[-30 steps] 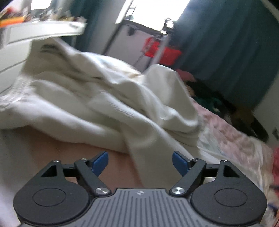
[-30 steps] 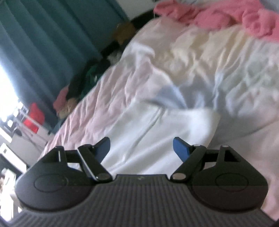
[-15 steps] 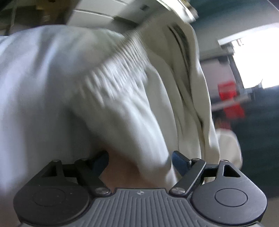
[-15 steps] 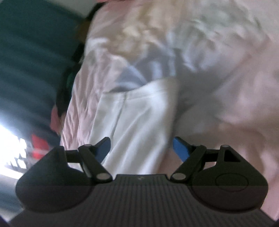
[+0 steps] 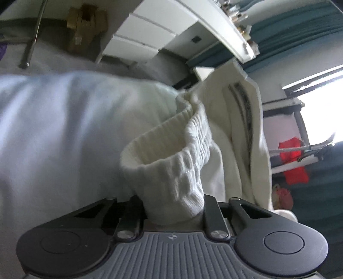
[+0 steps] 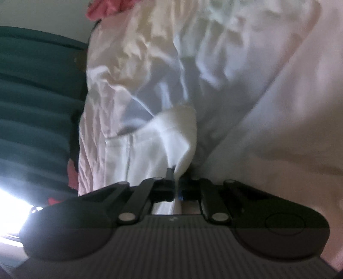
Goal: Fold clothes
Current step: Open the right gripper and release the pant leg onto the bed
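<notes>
In the left wrist view, the left gripper (image 5: pixel 172 211) is clenched on the thick ribbed cream-white knit hem (image 5: pixel 171 171) of a cream-white zip-front garment (image 5: pixel 238 137); the fingers are buried under the bunched rib at 6 o'clock. The hold seems meant to pin one corner of the hem so the cloth can be drawn taut and squared for a fold. The tool points up and forward, rolled so that the room leans sideways. Beyond the rib, the garment's body runs toward 1 o'clock, its dark zip line showing, while a pale bedsheet (image 5: pixel 53 128) fills 9 o'clock. Farther off, a white drawer unit (image 5: pixel 150 36) sits at 12 o'clock and a red cloth (image 5: pixel 293 163) on a rack at 3 o'clock.

In the right wrist view, the right gripper (image 6: pixel 176 188) is pinched shut on a thin white fabric corner (image 6: pixel 182 137), likely the garment's other end, which rises toward 12 o'clock. This tool too is rolled, aimed low across a rumpled pinkish-white bed cover (image 6: pixel 246 64). A teal curtain (image 6: pixel 38 85) hangs at 9 o'clock; a pink bundle (image 6: pixel 103 10) lies at 11 o'clock.
</notes>
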Tool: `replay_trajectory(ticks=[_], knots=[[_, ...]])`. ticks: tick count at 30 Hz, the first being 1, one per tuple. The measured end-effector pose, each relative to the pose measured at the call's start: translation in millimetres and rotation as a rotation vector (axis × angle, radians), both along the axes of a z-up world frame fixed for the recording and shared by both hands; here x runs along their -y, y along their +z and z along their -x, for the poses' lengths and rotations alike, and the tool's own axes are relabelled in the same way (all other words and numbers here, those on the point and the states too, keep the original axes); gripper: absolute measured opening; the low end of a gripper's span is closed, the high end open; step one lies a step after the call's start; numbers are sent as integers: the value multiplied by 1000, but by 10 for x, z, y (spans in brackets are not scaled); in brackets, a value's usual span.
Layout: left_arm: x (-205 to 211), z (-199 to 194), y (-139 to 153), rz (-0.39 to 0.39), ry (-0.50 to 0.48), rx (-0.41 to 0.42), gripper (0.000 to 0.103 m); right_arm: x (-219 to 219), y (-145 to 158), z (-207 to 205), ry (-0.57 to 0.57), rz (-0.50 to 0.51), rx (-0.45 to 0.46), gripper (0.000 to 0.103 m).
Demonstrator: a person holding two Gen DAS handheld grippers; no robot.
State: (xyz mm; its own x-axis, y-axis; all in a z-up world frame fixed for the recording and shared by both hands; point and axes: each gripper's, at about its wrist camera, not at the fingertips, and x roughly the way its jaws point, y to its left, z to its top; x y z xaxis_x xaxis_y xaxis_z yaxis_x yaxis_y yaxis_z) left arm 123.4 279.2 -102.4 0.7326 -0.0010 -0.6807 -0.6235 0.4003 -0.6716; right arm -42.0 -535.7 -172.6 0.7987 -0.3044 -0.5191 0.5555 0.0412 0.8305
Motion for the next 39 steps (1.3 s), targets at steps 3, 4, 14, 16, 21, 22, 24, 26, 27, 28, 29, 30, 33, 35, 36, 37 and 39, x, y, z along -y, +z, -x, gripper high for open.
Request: replay_trajectory(ticks=[3,4,14,16,21,22,24,26,27,28,29,30,33,35,36,37,39], knots=[[-136,167,252,-40,-6,31,10,35,29,-18,-6,37,21,5],[-244,243,347,-37,-5,41,9,45,57,-8,-5,52,28,5],[-817,783,599,-56,-164,-56,9,69,260,302,-115,173,-90,5],[-818,796,433,-78,-206,-108,10,88,161,287,-106,143,-181,5],[-670,970,314,-182,-263,-95,30,133,40,270,-73,101,-253,5],[-632,992,356,-232,-286,-101,37,116,93,262,-62,127,-260,6],[-556,1021,427,-341,-320,-125,50,76,199,240,-49,170,-287,9],[-460,1050,518,-470,-324,-154,62,46,287,226,-49,192,-318,13],[-402,1100,586,-526,-323,-147,66,28,345,223,-52,213,-326,18],[-343,1145,659,-561,-323,-128,72,3,411,215,-55,247,-332,24],[-283,1191,733,-596,-322,-109,74,-22,478,208,-59,281,-337,42],[-204,1212,806,-625,-328,-84,74,-71,557,184,-52,332,-337,58],[107,1234,1024,-724,-351,-15,76,-293,822,55,-1,534,-324,66],[328,1213,1159,-791,-372,37,78,-502,981,-63,66,660,-312,66],[472,1212,1217,-806,-393,77,78,-620,1046,-113,113,701,-284,66],[617,1211,1275,-820,-414,118,79,-737,1111,-163,159,742,-256,66],[920,1141,1336,-834,-457,161,79,-959,1207,-241,246,792,-204,66]])
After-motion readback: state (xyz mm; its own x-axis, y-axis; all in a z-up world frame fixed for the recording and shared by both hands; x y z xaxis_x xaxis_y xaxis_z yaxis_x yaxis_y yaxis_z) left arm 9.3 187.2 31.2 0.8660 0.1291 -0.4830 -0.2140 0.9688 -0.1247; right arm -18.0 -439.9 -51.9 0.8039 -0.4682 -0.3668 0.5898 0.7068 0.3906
